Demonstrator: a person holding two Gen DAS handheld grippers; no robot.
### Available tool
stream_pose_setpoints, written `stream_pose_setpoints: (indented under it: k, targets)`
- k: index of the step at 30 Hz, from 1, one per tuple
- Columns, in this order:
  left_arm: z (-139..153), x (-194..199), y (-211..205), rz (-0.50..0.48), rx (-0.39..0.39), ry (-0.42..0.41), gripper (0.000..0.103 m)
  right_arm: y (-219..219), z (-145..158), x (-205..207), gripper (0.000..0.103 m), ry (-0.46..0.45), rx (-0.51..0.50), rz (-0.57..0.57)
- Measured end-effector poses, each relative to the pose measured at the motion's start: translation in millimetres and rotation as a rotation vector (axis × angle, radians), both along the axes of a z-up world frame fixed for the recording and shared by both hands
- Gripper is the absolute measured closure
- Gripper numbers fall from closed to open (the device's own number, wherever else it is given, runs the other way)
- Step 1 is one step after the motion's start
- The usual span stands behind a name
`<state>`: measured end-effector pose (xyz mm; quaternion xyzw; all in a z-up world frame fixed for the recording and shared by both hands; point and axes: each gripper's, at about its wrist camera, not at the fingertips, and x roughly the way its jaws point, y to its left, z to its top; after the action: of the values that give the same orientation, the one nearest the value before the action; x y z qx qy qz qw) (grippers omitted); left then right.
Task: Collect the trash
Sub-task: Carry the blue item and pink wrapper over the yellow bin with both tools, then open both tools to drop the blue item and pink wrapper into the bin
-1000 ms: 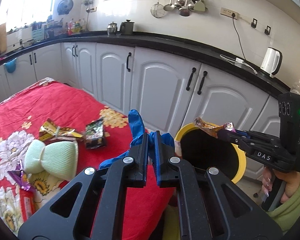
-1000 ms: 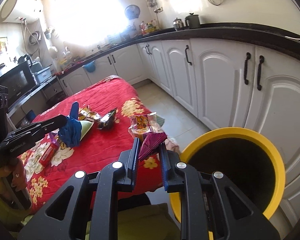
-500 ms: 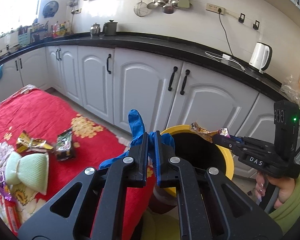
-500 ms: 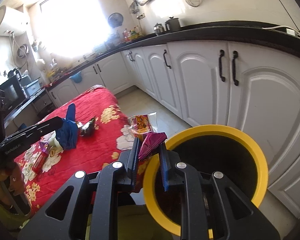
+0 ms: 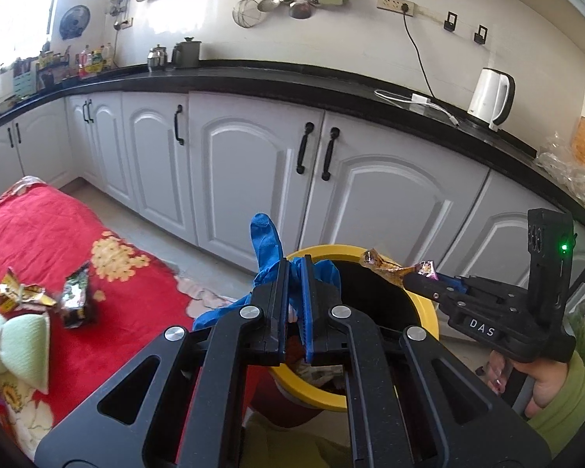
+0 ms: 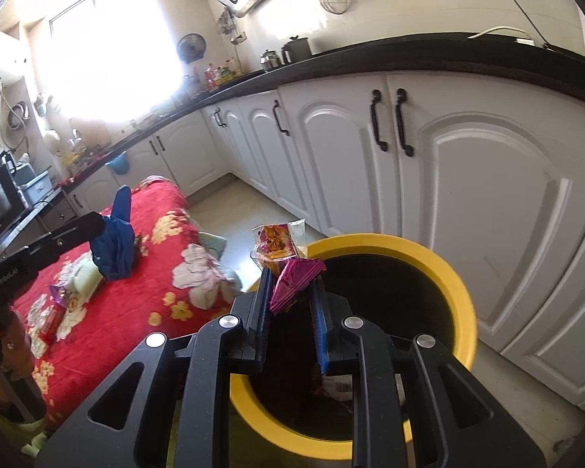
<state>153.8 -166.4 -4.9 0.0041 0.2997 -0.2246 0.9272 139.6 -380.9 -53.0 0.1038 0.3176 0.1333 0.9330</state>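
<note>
My left gripper [image 5: 294, 273] is shut on a crumpled blue glove [image 5: 267, 245] and holds it at the near rim of the yellow-rimmed trash bin [image 5: 429, 312]. My right gripper [image 6: 290, 284] holds snack wrappers, one magenta [image 6: 296, 277] and one orange [image 6: 279, 241], over the bin's [image 6: 460, 288] opening, its jaws slightly parted around them. In the left wrist view the right gripper [image 5: 413, 279] is above the bin's far side. The right wrist view shows the left gripper [image 6: 97, 226] with the glove [image 6: 115, 241] over the table's edge.
A table with a red flowered cloth [image 5: 39, 226] carries more wrappers [image 5: 74, 292], a pale green pouch [image 5: 19, 347] and other litter. White cabinets [image 5: 253, 163] under a black counter stand behind the bin. A white kettle [image 5: 491, 97] stands on the counter.
Both grippers moved from over the table towards the bin, carrying their trash. The right one now hangs over the bin's opening and its jaws have parted a little.
</note>
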Motion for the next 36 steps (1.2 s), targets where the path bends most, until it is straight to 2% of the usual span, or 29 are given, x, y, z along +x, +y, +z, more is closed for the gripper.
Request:
stream_pose_setpoints:
  k: [14,31,33,34,35,36]
  targets:
    - [-17.5,17.2,-36.4,-0.06,0.017,0.036,0.101,-14.2,-25.3,-1.1,0.085,0.054,-0.032,-0.035]
    - [-39.1,34.7,-66.2,-0.1,0.012,0.093,0.1,-22.7,-70.5,3.7,0.082,0.2,-0.023,-0.049]
    - [-40.0,35.9,-65.2,-0.092,0.009,0.097,0.092,-23.2,-72.0,4.1,0.08,0.207,-0.021,-0.051]
    - [-40.1,36.5,-63.7,-0.089,0.004,0.097,0.089,-23.7,-73.1,4.1,0.076,0.213,-0.023,-0.054]
    - [-40.2,37.0,-63.2,-0.086,0.002,0.098,0.079,-24.6,-73.7,3.4,0.067,0.215,-0.024,-0.059]
    - [-39.9,37.2,-61.7,-0.082,-0.001,0.097,0.07,-25.4,-73.9,2.9,0.063,0.218,-0.024,-0.064]
